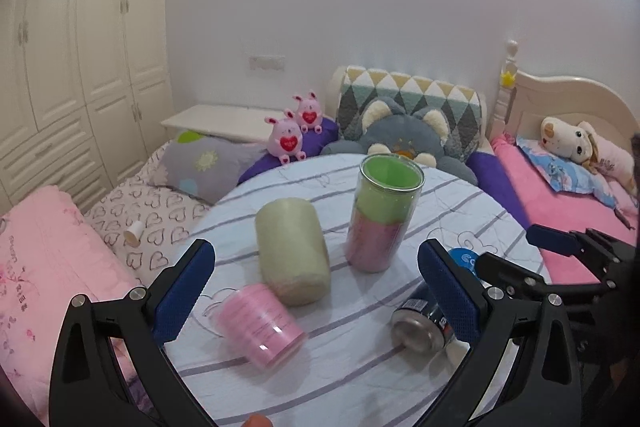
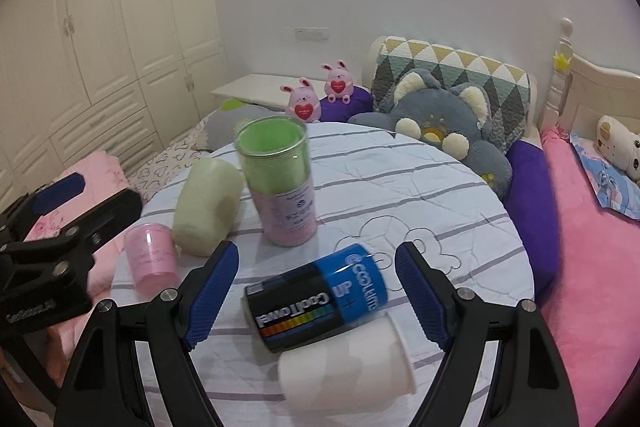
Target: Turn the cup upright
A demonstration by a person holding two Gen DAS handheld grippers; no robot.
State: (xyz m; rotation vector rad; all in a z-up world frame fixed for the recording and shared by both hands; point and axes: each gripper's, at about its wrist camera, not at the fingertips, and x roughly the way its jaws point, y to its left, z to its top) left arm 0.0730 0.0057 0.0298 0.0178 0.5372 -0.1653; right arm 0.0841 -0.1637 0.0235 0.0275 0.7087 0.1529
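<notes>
A white paper cup lies on its side on the round striped table, right in front of my open right gripper, between its blue pads. A black-and-blue battery-shaped can lies on its side just beyond the cup, touching it. My left gripper is open and empty over the table's left part; a small pink container lies tilted between its fingers. The cup is not visible in the left wrist view.
A tall clear tube with green and pink contents stands mid-table. A pale green roll lies beside it. The can also shows in the left wrist view. Beds with pink covers and plush toys surround the table.
</notes>
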